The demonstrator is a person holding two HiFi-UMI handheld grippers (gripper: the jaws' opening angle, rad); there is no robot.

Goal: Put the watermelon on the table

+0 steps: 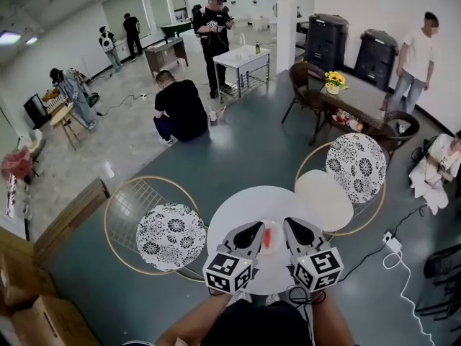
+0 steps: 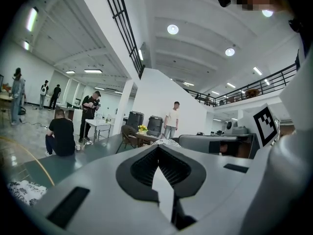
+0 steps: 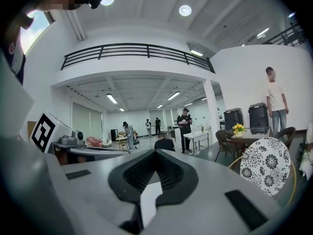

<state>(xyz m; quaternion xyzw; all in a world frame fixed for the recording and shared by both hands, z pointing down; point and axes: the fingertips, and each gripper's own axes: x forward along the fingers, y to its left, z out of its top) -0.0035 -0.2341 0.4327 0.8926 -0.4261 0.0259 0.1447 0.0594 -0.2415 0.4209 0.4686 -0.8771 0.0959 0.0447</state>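
A red watermelon slice (image 1: 267, 238) lies on the round white table (image 1: 238, 207), seen only in the head view. It sits between my two grippers, which hover side by side over the table's near half. My left gripper (image 1: 257, 228) is just left of the slice, and its jaws meet with nothing between them (image 2: 157, 151). Right of the slice, my right gripper (image 1: 290, 224) is also shut and empty (image 3: 155, 153). Both gripper views look level across the room, so the slice is hidden in them.
Wire chairs with black-and-white patterned cushions stand left (image 1: 171, 235) and right (image 1: 356, 166) of the table, with a plain cream seat (image 1: 324, 199) touching its right edge. A crouching person (image 1: 180, 110) is farther back. A power strip and cable (image 1: 392, 245) lie on the floor at the right.
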